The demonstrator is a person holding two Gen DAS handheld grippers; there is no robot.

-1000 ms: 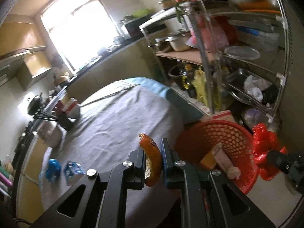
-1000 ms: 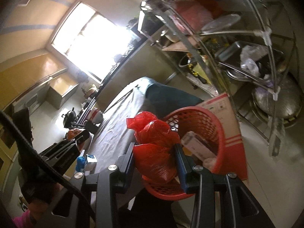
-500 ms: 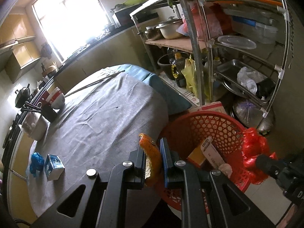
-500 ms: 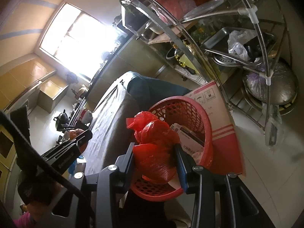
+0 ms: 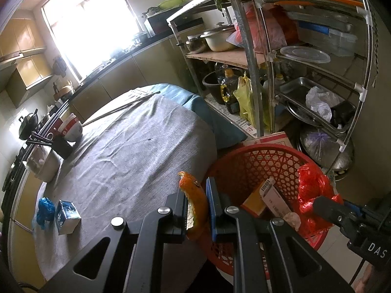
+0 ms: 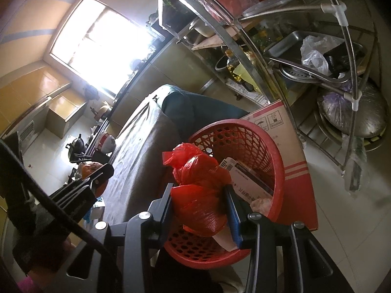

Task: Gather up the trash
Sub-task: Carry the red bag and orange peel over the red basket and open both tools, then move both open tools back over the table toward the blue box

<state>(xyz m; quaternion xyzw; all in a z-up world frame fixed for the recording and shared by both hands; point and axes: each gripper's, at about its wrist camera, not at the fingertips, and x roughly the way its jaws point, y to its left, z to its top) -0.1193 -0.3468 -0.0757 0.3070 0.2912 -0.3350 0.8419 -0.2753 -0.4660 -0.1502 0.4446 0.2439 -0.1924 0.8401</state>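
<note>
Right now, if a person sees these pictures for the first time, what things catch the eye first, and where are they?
First comes the red plastic bag, clamped in the right gripper over the red mesh basket, which stands on the floor beside the table and already holds cartons. Next is the curved orange peel, pinched in the jaws of the left gripper at the edge of the grey tablecloth.
</note>
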